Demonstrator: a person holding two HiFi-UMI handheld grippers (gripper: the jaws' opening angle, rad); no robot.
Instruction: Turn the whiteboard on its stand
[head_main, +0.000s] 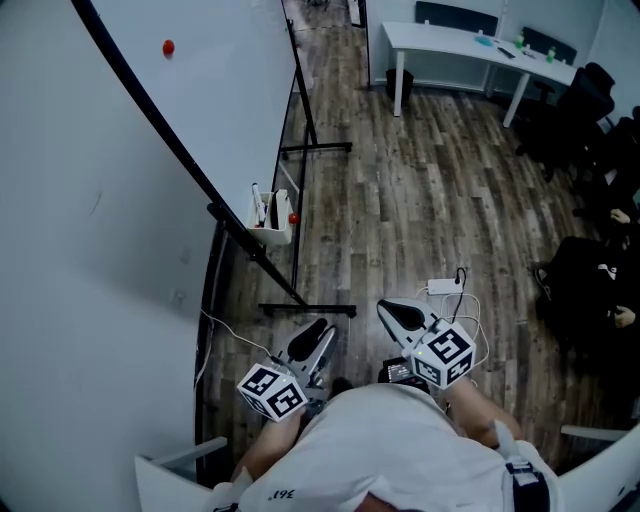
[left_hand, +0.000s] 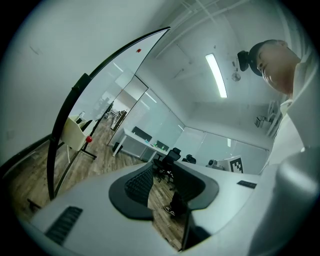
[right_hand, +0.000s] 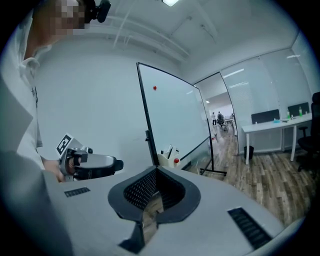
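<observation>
The whiteboard (head_main: 230, 90) stands on its black stand (head_main: 310, 308) against the left wall, with a red magnet (head_main: 168, 47) high on it. It also fills the left gripper view (left_hand: 115, 75) and the middle of the right gripper view (right_hand: 175, 115). A white marker tray (head_main: 272, 232) hangs at its lower edge. My left gripper (head_main: 318, 335) (left_hand: 162, 170) is short of the stand's near foot and touches nothing; it is open and empty. My right gripper (head_main: 392, 310) (right_hand: 156, 172) hovers beside it with its tips together and nothing between them.
A white desk (head_main: 450, 45) stands at the far end, with dark office chairs (head_main: 590, 100) along the right. A power strip with cables (head_main: 443, 287) lies on the wood floor just ahead of my right gripper. The stand's far foot (head_main: 315, 148) sticks out into the floor.
</observation>
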